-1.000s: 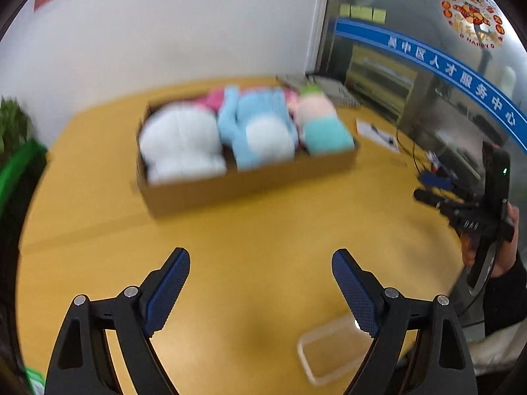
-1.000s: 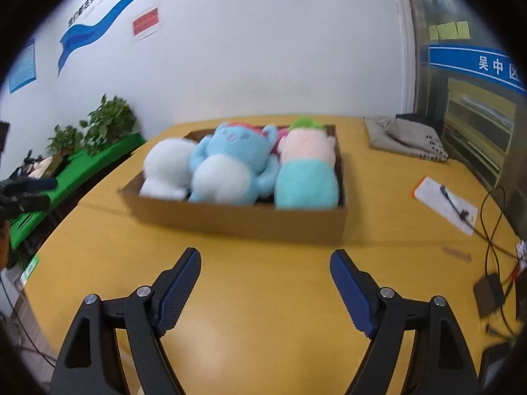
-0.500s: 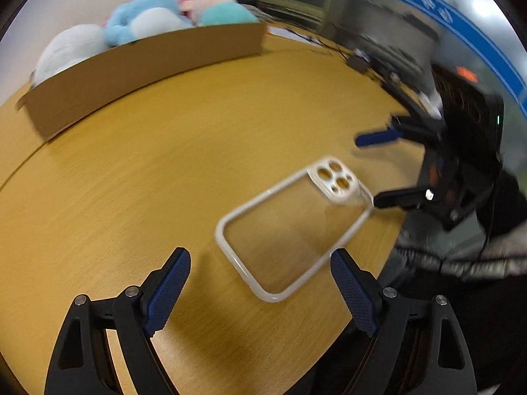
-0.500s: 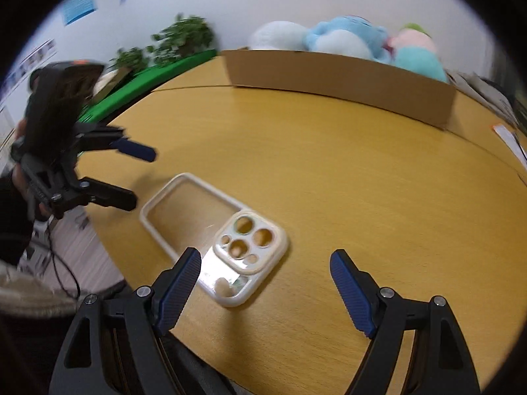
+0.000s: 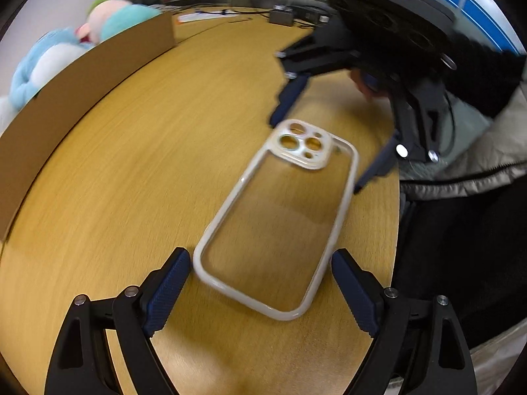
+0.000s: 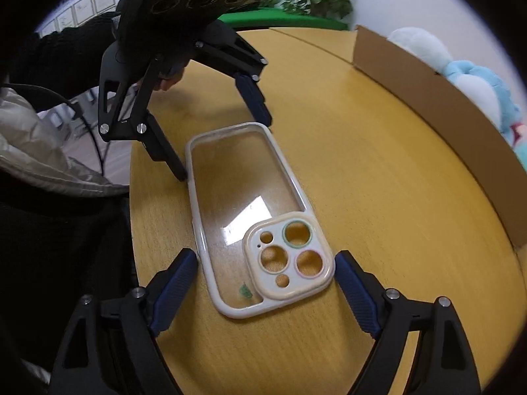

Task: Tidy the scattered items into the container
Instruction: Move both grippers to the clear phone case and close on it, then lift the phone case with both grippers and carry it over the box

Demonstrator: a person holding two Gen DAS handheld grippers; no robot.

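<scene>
You have one phone case (image 5: 280,217) to deal with, clear-backed with a pale rim, lying flat on the table (image 5: 138,171) close to its near edge. There is one cardboard box (image 5: 82,82) across the table, well apart from the case, and at least three plush toys show above its wall: a blue one (image 5: 39,62), a pink-and-teal one (image 5: 118,19), and a white one (image 6: 418,46) seen from the right wrist.

Your left gripper (image 5: 260,283) is spread wide, straddling the plain end of the case; the pads are beside the rim, not pressing it. Your right gripper (image 6: 266,279) straddles the camera-cutout end from the opposite side, and its jaws are opening, with the case between them and the pads just off the rim.

Each gripper shows in the other's view, two in all. From the left wrist the right gripper is blurred, and whether its tips touch the table cannot be told. The box is cut off at the frame edge in both views, so its contents are only partly visible. Your sleeve (image 6: 66,56) and jacket (image 5: 467,171) fill the near side.
</scene>
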